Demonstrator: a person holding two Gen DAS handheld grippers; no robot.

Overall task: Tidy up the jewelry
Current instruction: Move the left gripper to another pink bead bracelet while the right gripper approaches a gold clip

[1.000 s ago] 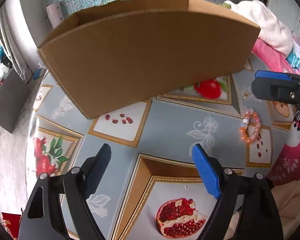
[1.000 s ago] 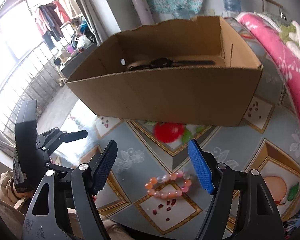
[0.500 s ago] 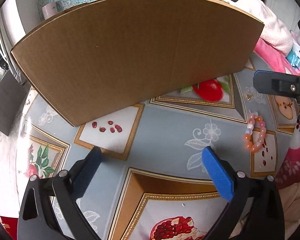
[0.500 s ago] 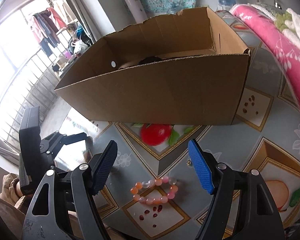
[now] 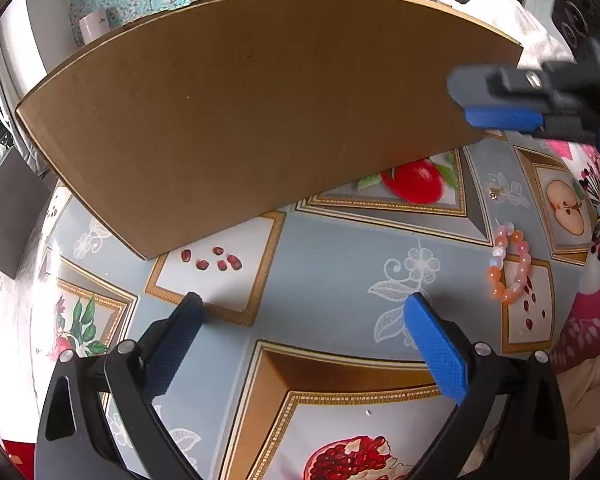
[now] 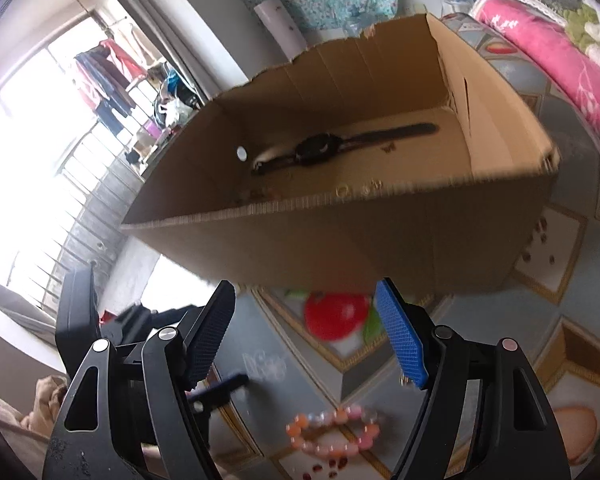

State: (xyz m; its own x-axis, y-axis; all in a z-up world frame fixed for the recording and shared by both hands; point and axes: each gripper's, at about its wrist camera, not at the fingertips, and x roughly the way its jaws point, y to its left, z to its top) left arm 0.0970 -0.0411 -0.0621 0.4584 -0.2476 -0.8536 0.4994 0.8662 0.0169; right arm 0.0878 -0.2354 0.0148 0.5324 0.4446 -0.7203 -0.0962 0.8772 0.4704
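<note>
From your left wrist, your left gripper has just been opening; its jaws stand wide apart over the tablecloth, nothing between them. The bracelet lies to its right, near the box.

From your right wrist, your right gripper gapes empty, the bracelet lying just below it. A watch lies in the box.

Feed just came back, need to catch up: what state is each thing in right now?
Cardboard box: open-topped, upright on the table.
Watch: lying flat inside the box.
Bead bracelet: on the tablecloth, outside the box, untouched.
Left gripper: open, empty.
Right gripper: open, empty.
</note>
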